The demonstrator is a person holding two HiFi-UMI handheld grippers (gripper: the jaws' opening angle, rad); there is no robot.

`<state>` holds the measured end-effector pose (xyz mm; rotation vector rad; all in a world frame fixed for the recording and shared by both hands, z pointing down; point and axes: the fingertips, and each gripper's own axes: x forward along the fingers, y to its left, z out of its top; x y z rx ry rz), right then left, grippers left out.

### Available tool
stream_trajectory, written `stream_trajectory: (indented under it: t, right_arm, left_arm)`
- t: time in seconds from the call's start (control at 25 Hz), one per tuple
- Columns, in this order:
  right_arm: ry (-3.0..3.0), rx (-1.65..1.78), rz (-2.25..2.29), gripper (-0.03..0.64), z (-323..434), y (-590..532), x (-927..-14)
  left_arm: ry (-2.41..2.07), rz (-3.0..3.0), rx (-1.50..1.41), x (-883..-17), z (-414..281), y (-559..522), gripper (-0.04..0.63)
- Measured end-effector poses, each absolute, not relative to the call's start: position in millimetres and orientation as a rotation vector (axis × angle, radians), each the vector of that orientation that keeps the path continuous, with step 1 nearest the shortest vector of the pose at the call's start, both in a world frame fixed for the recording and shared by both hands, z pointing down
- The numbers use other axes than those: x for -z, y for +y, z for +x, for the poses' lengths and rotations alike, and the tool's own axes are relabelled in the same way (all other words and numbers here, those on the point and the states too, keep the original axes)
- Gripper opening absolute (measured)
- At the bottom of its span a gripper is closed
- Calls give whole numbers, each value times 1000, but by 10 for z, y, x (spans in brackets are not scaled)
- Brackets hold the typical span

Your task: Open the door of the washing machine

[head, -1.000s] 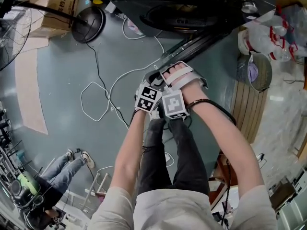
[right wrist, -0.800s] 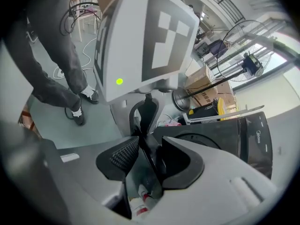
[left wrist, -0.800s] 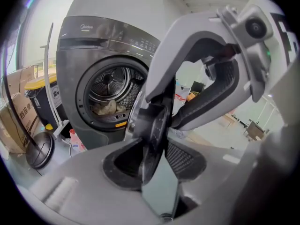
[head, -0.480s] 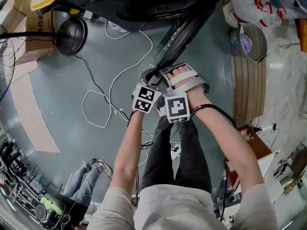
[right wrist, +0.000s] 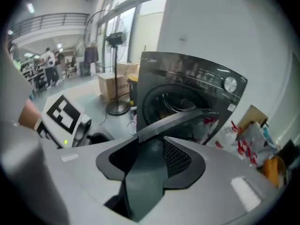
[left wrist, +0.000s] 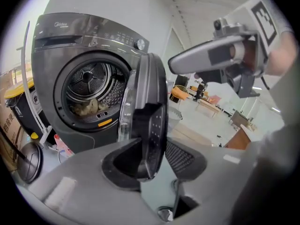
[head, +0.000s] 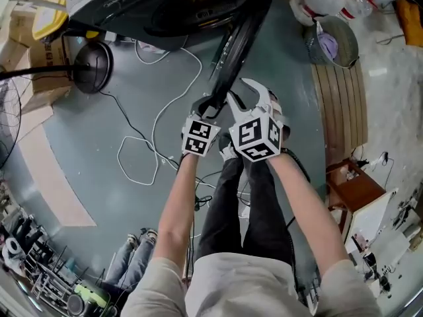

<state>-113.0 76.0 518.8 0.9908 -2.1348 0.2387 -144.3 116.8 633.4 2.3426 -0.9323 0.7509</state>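
Because the door [left wrist: 150,102] swings on a hinge, we read the left gripper [left wrist: 151,159] as set on purpose at the door's free edge. Its jaws are closed round that edge, pads on both faces as far as we can make out, and the spot far from the hinge gives most leverage. Just beside it, the right gripper [right wrist: 149,156] has its jaws well apart and grips nothing. The door shows in the gap in its own view, but we can't tell if it sits between the pads or just beyond them. We take it as a free hand held close, ready to steady. Both forearms reach out over the person's legs, grippers angled down. Next out is the door itself: swung well clear of the washing machine [left wrist: 70,29], edge-on to the left gripper view, round opening fully exposed. The drum [left wrist: 89,81] shows inside, with some laundry [left wrist: 86,108] at its bottom. We judge the task nearly or fully done. Further off on the floor lie a loose white cable [head: 154,127] (trip risk), a fan base [head: 89,63], a cardboard box [head: 47,71] and, to the right, a basket [head: 352,48].
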Motion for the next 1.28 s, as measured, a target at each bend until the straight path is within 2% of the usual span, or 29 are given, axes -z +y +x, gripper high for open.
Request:
stream_trajectory:
  t: [0.12,0.36,0.48,0.64,1.2,1.28]
  right_arm:
    - [-2148,-443,1151,148,-1025,642,-5131]
    - [-2100,-507,1361,204,-767,547,-5045]
    - [-2087,-580,1377,204,-663,574,-5111]
    - [-2097,-625,1356,201,-518,641,-5147]
    - [-2033,-718,1412,162,104,805,-5178]
    - [-2026,-720,1425,156,176,819,-5173]
  left_arm:
    - [-910,2347,-761,-6352,-1349,1240,204]
    - [-830,2363,-775,-6320,-1038,1411,210]
    - [-794,2367,-779,-6343,-885,1496,212]
    - [-707,2388,-811,-6374,-626,1622,178]
    - [-501,2599,-751,-5948,-183,1586,176]
    - [-551,2614,-730,-5848,-203,1450,117]
